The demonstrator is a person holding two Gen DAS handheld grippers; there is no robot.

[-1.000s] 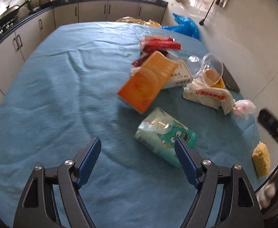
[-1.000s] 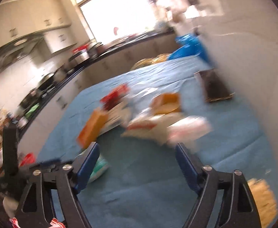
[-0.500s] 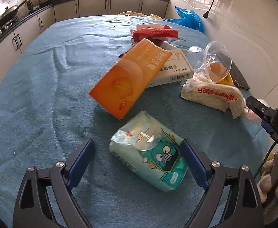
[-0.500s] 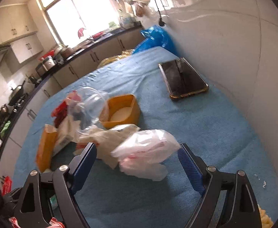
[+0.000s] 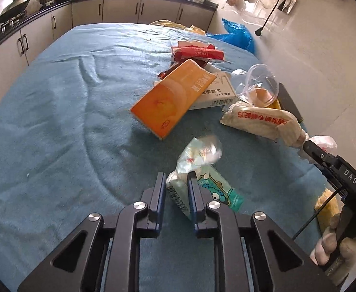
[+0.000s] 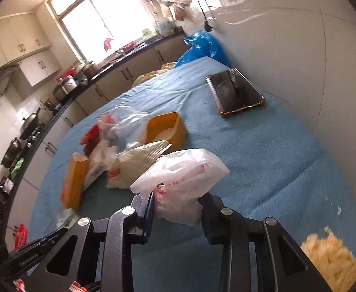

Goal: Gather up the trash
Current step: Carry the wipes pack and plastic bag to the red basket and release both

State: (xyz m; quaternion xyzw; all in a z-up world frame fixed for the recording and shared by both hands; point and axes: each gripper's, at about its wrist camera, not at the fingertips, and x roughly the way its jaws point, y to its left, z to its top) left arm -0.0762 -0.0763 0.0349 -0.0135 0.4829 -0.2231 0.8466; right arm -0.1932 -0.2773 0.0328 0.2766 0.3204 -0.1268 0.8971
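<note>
My left gripper is shut on the near end of a teal tissue pack on the blue table cloth. My right gripper is shut on a crumpled white plastic bag that bulges between the jaws. Beyond lie an orange box, a white box, red wrappers, a clear plastic cup, an orange tub and a beige printed bag. The right gripper also shows at the right edge of the left wrist view.
A dark phone lies near the wall at the table's right side. A yellow sponge sits at the near right corner. A blue plastic bag is at the far right. Kitchen counters and cabinets run behind and to the left.
Both grippers went from wide open to shut: the left one moved forward and closed on the tissue pack, the right one closed on the white plastic bag.
</note>
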